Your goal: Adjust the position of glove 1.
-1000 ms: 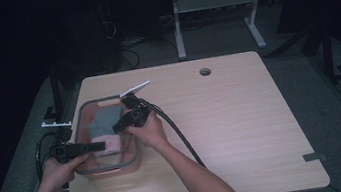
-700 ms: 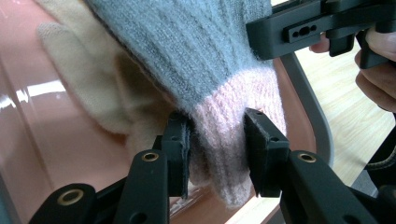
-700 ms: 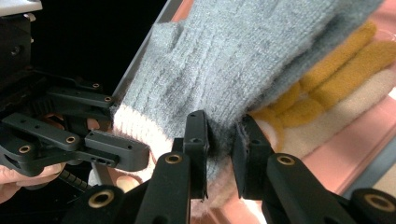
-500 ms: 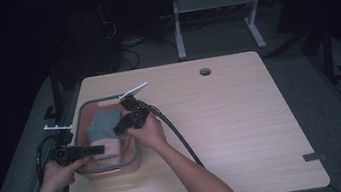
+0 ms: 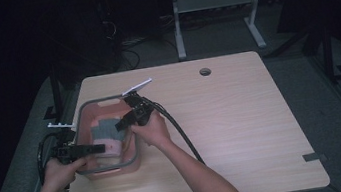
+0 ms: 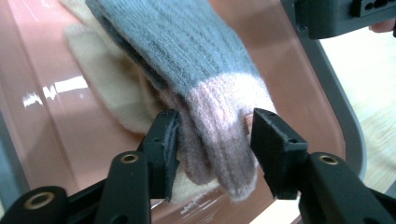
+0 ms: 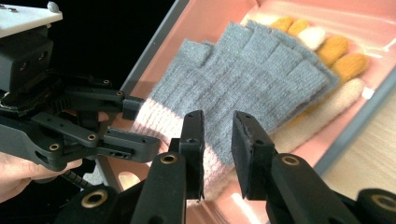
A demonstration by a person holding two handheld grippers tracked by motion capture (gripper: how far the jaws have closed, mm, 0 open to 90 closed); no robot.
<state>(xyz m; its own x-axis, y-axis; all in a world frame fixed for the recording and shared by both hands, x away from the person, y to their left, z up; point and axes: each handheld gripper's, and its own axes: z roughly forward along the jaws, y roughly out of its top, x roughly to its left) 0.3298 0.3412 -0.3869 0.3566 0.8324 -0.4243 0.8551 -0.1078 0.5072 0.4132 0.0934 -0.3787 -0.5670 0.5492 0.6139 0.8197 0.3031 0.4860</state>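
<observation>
Our left gripper (image 6: 212,147) has its two black, blocky jaws set either side of the pink ribbed cuff of the grey glove (image 6: 187,56), the padded faces close against the knit but with a sliver of gap on the right side, so we cannot tell whether it truly pinches the cuff. Our right gripper (image 7: 217,140) holds its jaws a little apart over the same cuff end, nothing clamped between them that we can see.

The grey glove is a soft, ribbed woollen piece with stubby, cut-off fingers and a pale pink band at the wrist. It lies flat inside the pink bin (image 5: 92,118), a shallow, glossy plastic tub with rounded corners and a grey rim. In the right gripper view (image 7: 243,84) we see it resting on top of a cream glove (image 7: 322,116), fuzzier in texture, whose mustard and white fingertips poke out beyond the grey fingers toward the far wall of the tub.

From the high view the bin sits at the left part of the wooden table (image 5: 242,116), a light, smooth laminate top with a round cable hole near its far edge. Our left gripper (image 5: 96,148) reaches in from the bin's left side, our right gripper (image 5: 123,123) from its right, both near the cuff.
</observation>
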